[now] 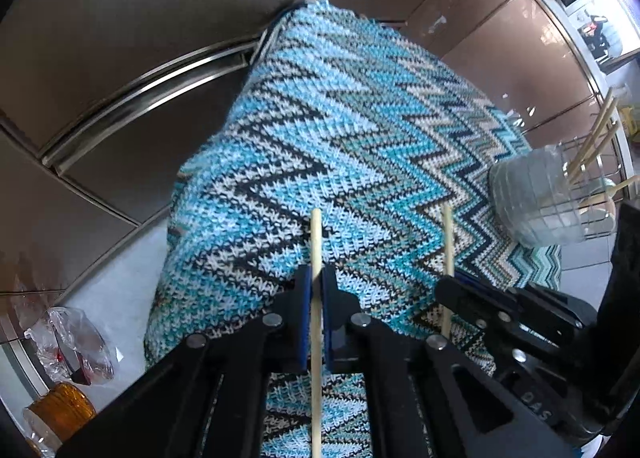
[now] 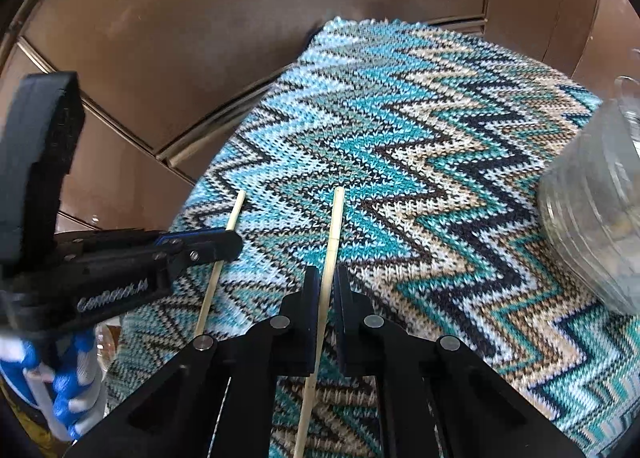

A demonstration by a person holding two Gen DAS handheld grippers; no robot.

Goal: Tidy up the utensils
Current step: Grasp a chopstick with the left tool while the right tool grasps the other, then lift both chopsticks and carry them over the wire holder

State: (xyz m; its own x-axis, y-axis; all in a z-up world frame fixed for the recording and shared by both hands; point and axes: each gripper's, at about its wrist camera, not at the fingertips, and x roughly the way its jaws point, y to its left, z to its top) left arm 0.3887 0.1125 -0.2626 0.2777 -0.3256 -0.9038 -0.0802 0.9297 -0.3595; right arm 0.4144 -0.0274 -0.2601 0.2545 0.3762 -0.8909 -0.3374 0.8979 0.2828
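Note:
My left gripper (image 1: 316,278) is shut on a pale wooden chopstick (image 1: 316,242) that runs between its blue pads, above the zigzag knitted mat (image 1: 340,130). My right gripper (image 2: 327,278) has a second chopstick (image 2: 334,226) between its blue pads; a small gap shows on the right side, so the jaws look nearly closed around it. Each gripper shows in the other's view: the right one (image 1: 452,286) with its chopstick (image 1: 447,234), the left one (image 2: 224,244) with its chopstick (image 2: 232,222). A clear holder (image 1: 560,198) at the right holds several chopsticks (image 1: 596,138).
The blue, teal and black mat (image 2: 440,158) covers a table beside brown cabinet fronts (image 1: 120,38) with a metal rail. The clear container's edge (image 2: 592,218) stands close at the right. Plastic wrap (image 1: 76,342) and an amber jar (image 1: 60,410) lie at lower left.

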